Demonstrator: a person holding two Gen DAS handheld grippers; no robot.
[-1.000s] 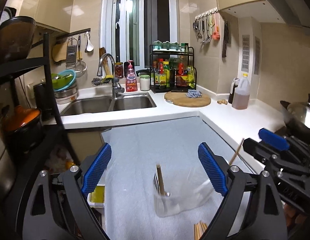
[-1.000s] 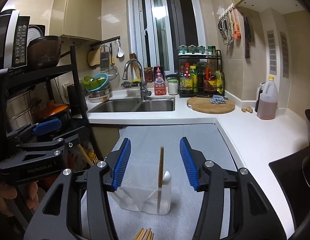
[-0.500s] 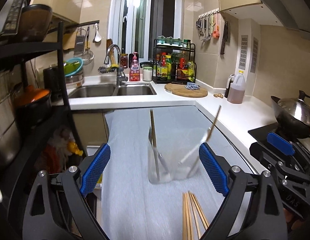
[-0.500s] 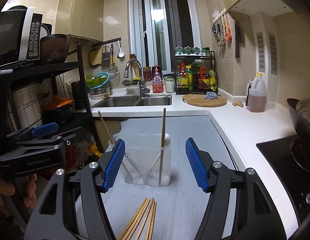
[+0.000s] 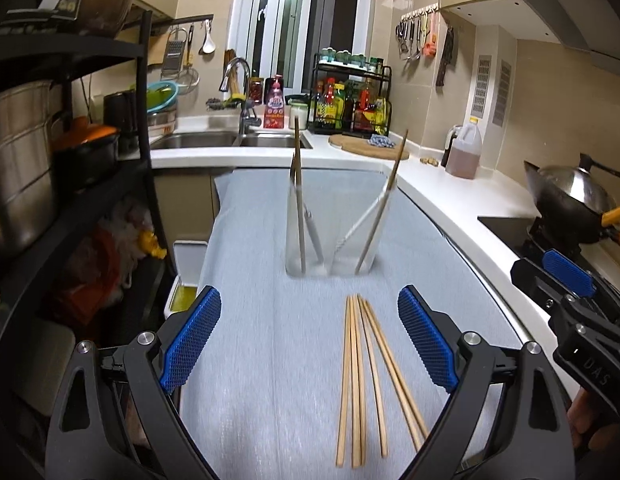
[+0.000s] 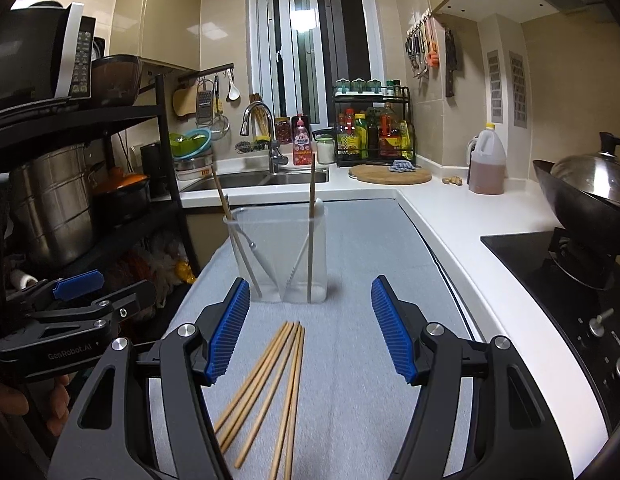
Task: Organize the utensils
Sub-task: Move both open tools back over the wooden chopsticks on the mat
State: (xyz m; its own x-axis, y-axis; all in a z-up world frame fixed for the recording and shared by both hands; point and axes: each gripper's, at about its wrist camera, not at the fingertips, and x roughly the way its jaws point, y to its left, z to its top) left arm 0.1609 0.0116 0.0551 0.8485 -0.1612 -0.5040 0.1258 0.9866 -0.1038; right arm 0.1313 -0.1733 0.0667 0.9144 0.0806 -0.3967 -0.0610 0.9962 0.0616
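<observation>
up close, the left gripper (image 5: pixel 309 344) is spread wide with nothing between its blue pads, hanging over the pale grey mat (image 5: pixel 270 360); the right gripper (image 6: pixel 310 330) is likewise released and bare, over the same mat. each shows at the edge of the other's view, so the two sit side by side but apart. the mat runs as a long strip with bare cloth on either side of the tools. its left edge drops off toward a black shelf rack (image 6: pixel 110 184) loaded with pots; its right edge meets the white counter (image 6: pixel 469 224), beyond which sit the black cooktop (image 6: pixel 557 280) and a wok (image 6: pixel 589 196).

compared with a second ago, both grippers have pulled back and risen: the clear container (image 5: pixel 333 232) then sat right between the fingers, and now it stands farther ahead, with a loose bundle of chopsticks (image 5: pixel 369 376) come into view on the mat just in front of the fingertips.

the bundle is five or six light wooden sticks, lying flat, close together at the far ends and fanning slightly toward the cameras. the container is upright, translucent, split into two compartments; one wooden chopstick leans in each, along with what looks like a fork on the left side and a white utensil on the right.
</observation>
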